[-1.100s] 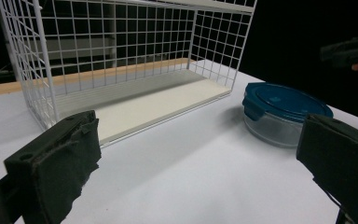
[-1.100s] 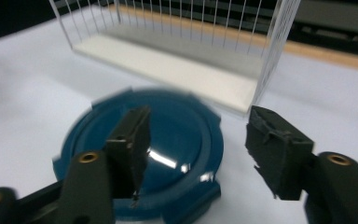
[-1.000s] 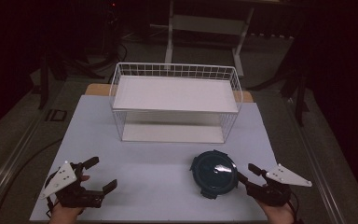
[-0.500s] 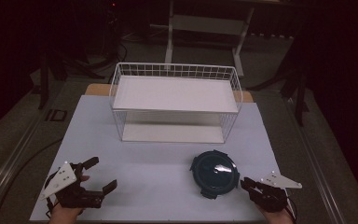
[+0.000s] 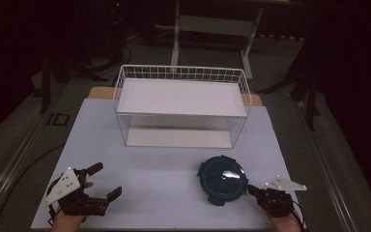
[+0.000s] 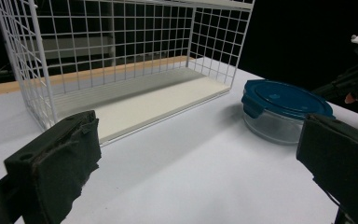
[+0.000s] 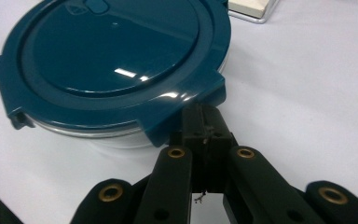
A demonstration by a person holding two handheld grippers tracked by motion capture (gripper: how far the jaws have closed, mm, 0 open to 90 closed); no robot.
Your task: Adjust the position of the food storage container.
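Observation:
A round glass container with a dark teal clip lid (image 5: 222,179) stands on the white table at the front right; it also shows in the left gripper view (image 6: 284,100) and close up in the right gripper view (image 7: 116,56). My right gripper (image 5: 252,190) sits just right of it. Its jaws have just been closing and now stand shut together, tips (image 7: 205,123) tucked under a lid tab with nothing seen between them. My left gripper (image 5: 107,180) rests at the front left, wide open and empty (image 6: 200,135), aimed toward the container.
A white wire basket (image 5: 181,72) with a flat white shelf on top stands at the middle back of the table; its open mesh (image 6: 121,46) faces the left gripper. The white table top (image 5: 164,164) spreads between the basket and both hands.
The right gripper has sunk toward the table beside the container and its jaws have closed. The left gripper has stayed put and open.

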